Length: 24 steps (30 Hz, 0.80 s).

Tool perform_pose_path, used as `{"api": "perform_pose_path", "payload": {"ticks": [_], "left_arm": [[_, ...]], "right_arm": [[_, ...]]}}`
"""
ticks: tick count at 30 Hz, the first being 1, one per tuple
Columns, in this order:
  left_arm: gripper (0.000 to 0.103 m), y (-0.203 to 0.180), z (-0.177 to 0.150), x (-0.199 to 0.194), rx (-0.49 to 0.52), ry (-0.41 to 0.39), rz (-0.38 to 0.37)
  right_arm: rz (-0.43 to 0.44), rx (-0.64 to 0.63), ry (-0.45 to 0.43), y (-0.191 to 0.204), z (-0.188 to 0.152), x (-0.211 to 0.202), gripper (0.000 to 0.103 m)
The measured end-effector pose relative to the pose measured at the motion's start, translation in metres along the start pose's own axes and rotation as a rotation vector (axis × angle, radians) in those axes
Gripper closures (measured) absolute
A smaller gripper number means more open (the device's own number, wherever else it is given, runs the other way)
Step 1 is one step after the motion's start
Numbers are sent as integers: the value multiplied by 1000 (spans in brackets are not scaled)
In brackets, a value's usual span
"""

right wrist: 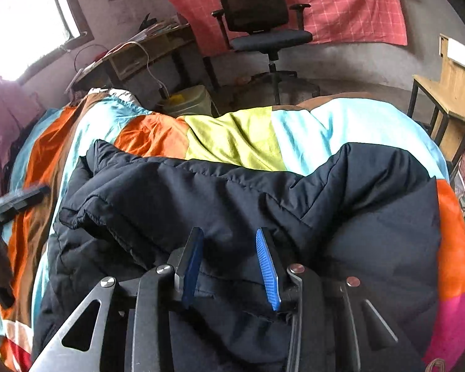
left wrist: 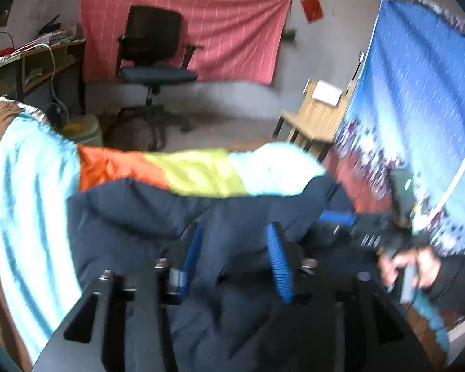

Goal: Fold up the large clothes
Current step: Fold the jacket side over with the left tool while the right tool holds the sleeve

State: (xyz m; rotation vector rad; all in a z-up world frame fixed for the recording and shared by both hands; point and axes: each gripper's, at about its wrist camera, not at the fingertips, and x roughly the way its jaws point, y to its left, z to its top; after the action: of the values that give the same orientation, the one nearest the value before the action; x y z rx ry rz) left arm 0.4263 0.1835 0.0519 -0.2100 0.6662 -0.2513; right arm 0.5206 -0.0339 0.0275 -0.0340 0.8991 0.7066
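Observation:
A dark navy puffer jacket (right wrist: 232, 192) lies rumpled on a bed with a patchwork cover (right wrist: 241, 136) of orange, yellow and pale blue. My right gripper (right wrist: 229, 232) hovers over the jacket's near part, its blue pads apart and not pressing the cloth. In the blurred left wrist view, my left gripper (left wrist: 235, 228) stands open over the jacket (left wrist: 133, 210), with dark fabric showing in the gap between its pads. The right gripper (left wrist: 338, 217) appears there at the right, held by a hand (left wrist: 412, 266) in a dark sleeve. The left gripper (right wrist: 18, 200) shows at the left edge of the right wrist view.
A black office chair (right wrist: 260, 15) stands beyond the bed before a red cloth on the wall. A cluttered desk (right wrist: 139, 49) and a bright window lie to the left. A wooden chair (right wrist: 452, 93) is at the right. A blue patterned curtain (left wrist: 418, 93) hangs at the right.

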Motion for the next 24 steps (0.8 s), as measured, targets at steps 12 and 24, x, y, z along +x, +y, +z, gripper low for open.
{"api": "perform_pose_path", "payload": {"ticks": [12, 24], "left_arm": [[80, -16, 6, 127, 200, 461, 14], [86, -2, -1, 191, 349, 504, 153]], "right_arm": [[62, -37, 140, -11, -1, 17, 71], [-55, -96, 220, -22, 23, 85, 72]]}}
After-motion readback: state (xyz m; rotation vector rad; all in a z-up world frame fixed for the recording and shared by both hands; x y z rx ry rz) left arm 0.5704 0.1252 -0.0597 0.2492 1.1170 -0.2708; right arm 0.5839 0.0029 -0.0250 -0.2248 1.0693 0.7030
